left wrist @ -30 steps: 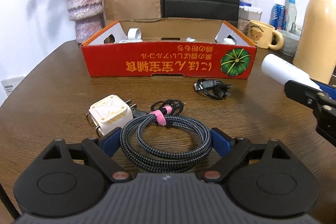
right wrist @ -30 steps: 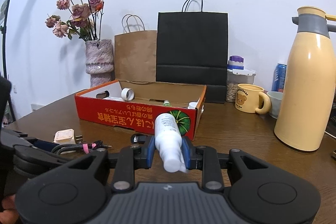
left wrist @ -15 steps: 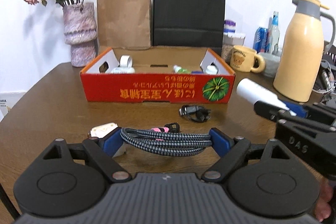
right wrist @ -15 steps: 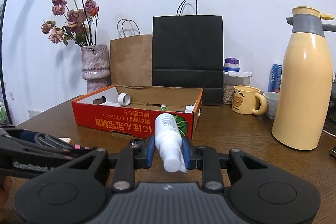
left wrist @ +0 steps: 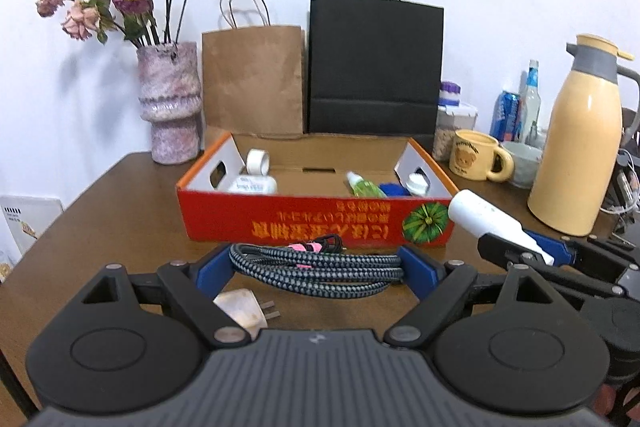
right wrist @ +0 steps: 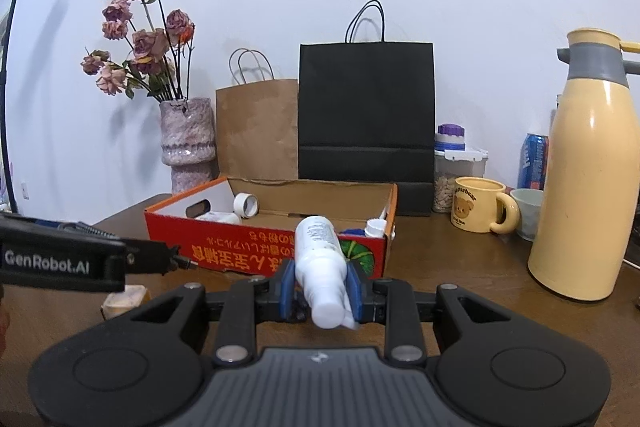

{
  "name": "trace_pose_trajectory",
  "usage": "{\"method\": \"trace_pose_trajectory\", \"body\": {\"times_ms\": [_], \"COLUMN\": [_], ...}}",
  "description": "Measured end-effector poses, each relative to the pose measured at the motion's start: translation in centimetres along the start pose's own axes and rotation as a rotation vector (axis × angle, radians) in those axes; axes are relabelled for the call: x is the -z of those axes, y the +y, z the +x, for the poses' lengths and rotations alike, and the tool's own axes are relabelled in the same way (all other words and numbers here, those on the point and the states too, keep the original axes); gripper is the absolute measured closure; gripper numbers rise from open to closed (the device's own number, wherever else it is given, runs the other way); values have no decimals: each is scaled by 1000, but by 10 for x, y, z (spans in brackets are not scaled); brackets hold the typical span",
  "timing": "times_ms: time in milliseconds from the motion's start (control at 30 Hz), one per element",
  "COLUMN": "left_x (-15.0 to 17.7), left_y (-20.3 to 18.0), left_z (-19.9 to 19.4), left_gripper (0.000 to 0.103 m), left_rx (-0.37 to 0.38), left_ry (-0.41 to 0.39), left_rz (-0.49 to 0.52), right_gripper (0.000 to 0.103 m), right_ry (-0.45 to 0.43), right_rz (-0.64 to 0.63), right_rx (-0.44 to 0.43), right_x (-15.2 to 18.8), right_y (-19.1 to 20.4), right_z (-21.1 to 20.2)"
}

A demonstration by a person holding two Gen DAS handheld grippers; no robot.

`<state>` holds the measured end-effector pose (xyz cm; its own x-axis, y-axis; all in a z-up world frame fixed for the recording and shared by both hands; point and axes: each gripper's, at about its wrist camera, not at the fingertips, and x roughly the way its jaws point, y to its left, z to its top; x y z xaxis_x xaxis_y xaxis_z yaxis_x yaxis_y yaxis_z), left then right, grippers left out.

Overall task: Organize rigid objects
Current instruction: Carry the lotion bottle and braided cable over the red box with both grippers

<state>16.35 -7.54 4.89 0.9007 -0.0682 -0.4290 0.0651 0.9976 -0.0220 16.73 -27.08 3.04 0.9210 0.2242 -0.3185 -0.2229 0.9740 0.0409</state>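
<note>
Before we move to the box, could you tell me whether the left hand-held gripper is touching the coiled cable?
Touching. The left wrist view shows the left hand-held gripper with both blue pads pressed against the ends of the cable, which is lifted.

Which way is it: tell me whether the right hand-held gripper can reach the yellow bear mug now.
Probably not to grasp it. The right hand-held gripper is shut on the white bottle, so its jaws are occupied. The table between it and the yellow bear mug looks clear.

The box [left wrist: 316, 223] is red with orange lettering and a green motif; the coiled cable [left wrist: 320, 269] is black-and-grey braided, its tie pink; the bottle [right wrist: 322, 267] white.
</note>
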Motion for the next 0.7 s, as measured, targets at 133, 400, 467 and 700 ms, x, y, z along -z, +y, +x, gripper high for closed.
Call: {"method": "trace_pose_trajectory", "body": {"times_ms": [133, 400, 467, 700], "left_x": [-11, -32, -36, -50], "left_y": [4, 8, 9, 15], "left_z": [1, 12, 17, 34], "left_gripper": [14, 14, 14, 14], "left_rx": [-14, -26, -28, -44], "left_ry": [-25, -60, -67, -84], "left_rz": [4, 1, -3, -32], "right_gripper": [76, 76, 76, 76], "right_ry": [-16, -43, -45, -55], "right_rz": [-1, -12, -13, -18], "right_rx": [2, 9, 9, 15], "right_x": [-9, -26, -30, -43], "right_y": [5, 13, 14, 21], "right_z": [4, 15, 19, 38]}}
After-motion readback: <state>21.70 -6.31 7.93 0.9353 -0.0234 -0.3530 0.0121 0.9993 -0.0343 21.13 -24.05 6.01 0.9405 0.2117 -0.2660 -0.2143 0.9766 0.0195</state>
